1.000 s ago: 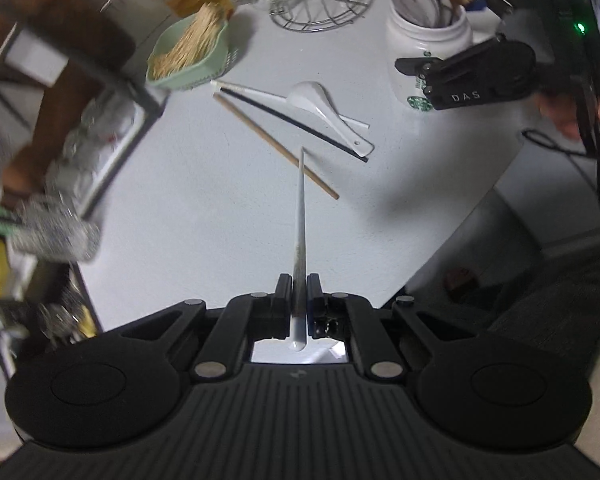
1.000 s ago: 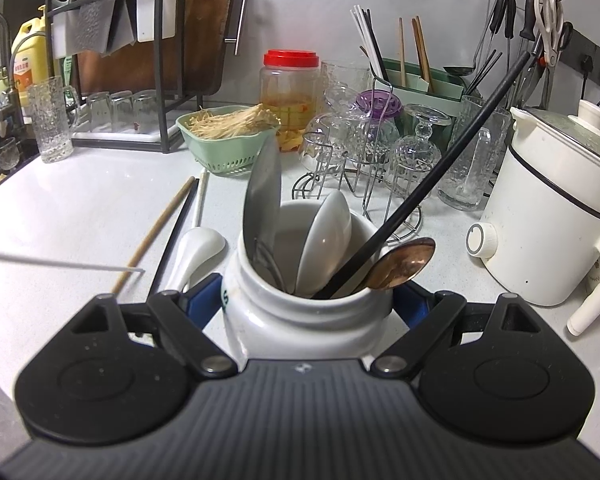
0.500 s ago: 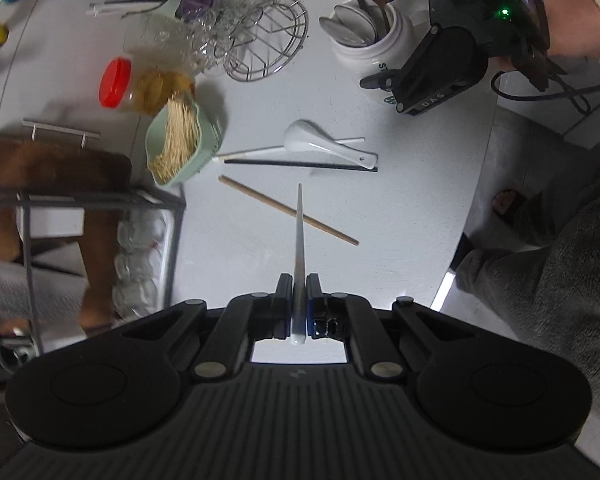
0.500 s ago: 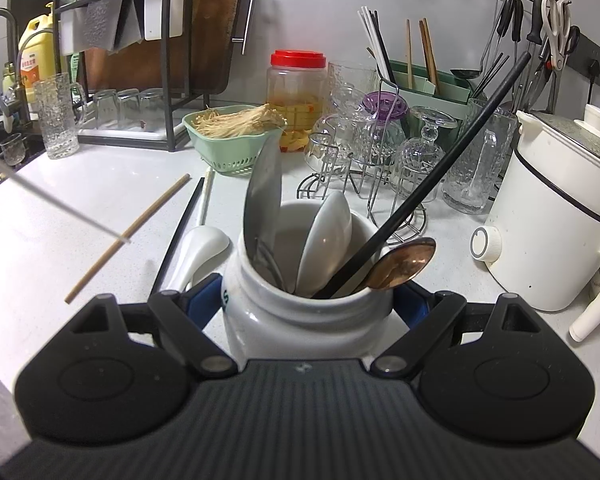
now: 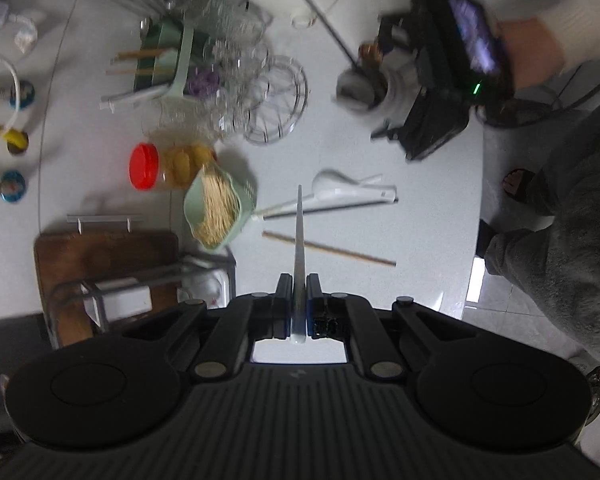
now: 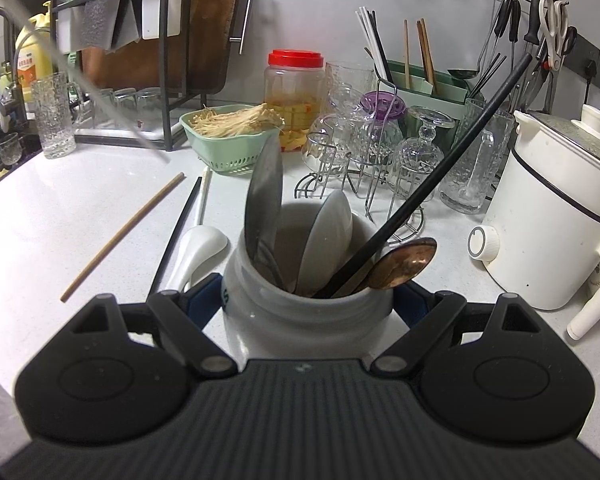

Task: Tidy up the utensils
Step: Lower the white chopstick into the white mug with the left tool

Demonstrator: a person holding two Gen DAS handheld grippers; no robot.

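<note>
White countertop (image 5: 360,152) spreads below. Left gripper (image 5: 299,304) is clenched on a pale chopstick (image 5: 299,240), held aloft. Right gripper (image 6: 308,300) grasps the ceramic holder (image 6: 308,308), at one o'clock in the left view. Ideally, lower the chopstick tip-first into the holder's open side, clear of the black chopstick (image 6: 428,188).

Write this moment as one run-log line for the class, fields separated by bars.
left gripper: shut on white chopstick, above counter | right gripper: around utensil jar | loose on counter: wooden chopstick, black chopstick, white spoon
</note>
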